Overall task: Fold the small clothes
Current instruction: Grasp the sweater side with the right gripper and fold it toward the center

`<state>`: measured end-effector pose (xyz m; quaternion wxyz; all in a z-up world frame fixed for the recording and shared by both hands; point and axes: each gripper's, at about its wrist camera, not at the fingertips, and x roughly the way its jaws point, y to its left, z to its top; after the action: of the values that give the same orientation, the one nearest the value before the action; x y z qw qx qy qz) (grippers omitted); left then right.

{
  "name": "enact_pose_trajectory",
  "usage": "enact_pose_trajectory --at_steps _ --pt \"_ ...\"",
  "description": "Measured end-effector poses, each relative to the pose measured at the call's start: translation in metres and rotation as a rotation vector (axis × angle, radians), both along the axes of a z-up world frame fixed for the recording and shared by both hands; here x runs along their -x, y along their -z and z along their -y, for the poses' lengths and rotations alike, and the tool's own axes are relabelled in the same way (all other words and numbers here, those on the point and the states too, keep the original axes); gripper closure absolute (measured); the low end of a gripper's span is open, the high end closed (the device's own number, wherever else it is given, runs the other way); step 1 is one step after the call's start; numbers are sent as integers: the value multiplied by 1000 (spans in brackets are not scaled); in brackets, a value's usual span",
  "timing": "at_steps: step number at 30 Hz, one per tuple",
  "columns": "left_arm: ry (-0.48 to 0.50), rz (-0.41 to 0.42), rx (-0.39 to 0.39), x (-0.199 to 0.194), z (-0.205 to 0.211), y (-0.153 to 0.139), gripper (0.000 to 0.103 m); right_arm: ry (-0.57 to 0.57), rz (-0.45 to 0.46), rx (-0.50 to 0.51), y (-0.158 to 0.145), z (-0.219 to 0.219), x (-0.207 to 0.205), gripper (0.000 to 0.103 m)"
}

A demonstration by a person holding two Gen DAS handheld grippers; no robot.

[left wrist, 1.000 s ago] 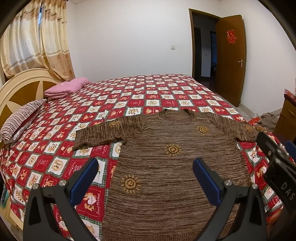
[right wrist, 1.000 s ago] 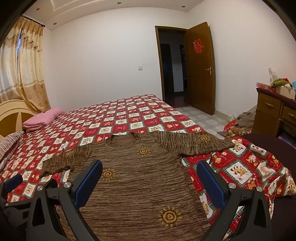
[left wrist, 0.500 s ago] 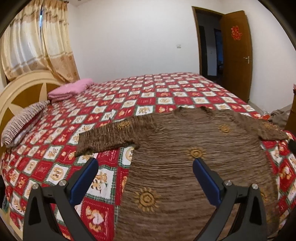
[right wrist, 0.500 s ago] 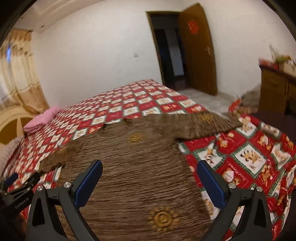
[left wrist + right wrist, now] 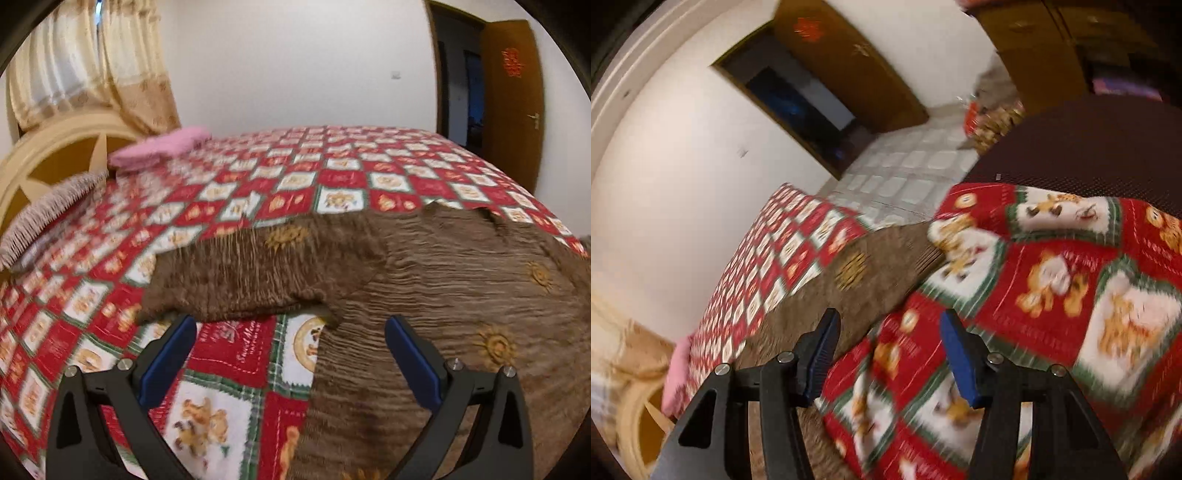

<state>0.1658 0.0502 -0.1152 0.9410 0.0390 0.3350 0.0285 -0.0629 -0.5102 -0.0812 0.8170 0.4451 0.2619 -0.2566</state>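
Note:
A brown knitted sweater with yellow sun motifs lies flat on the red patchwork bedspread, sleeves spread. Its left sleeve stretches out just beyond my left gripper, which hangs open above the bedspread below the sleeve with nothing between its blue pads. In the right wrist view the picture is tilted and blurred. The sweater's right sleeve runs up from the lower left. My right gripper hovers over the sleeve's lower edge and the bedspread; its jaws are closing with nothing pressed between them.
A pink folded blanket and a striped pillow lie by the cream headboard. An open wooden door stands at the right. Tiled floor, a wooden dresser and a dark cover lie beyond the bed corner.
Both grippers have dropped and moved outward toward the sleeves. The left slid left; the right swung right, rolled hard, and its jaws have narrowed.

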Motion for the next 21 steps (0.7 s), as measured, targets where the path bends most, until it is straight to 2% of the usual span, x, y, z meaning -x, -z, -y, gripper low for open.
enact_pose_trajectory --at_steps 2,5,9,12,15,16,17,21 --pt "-18 -25 36 -9 -3 10 0 2 -6 -45 9 13 -8 46" --pt "-31 -62 47 -17 -3 26 0 -7 -7 -102 24 25 -27 48" --pt "7 -189 132 -28 -7 45 0 8 -24 -116 35 36 -47 49" --pt "10 -189 183 -29 -13 46 0 28 -32 -91 34 45 -58 50" --pt "10 -181 161 -28 -9 47 0 30 -42 -69 32 49 -69 50" --pt "9 -180 147 -28 -6 48 0 22 -66 -56 33 49 -73 56" --pt "10 -180 145 -28 -6 48 0 23 -83 -41 33 49 -75 67" --pt "15 -175 167 -29 -10 48 0 52 -112 -34 36 59 -75 88"
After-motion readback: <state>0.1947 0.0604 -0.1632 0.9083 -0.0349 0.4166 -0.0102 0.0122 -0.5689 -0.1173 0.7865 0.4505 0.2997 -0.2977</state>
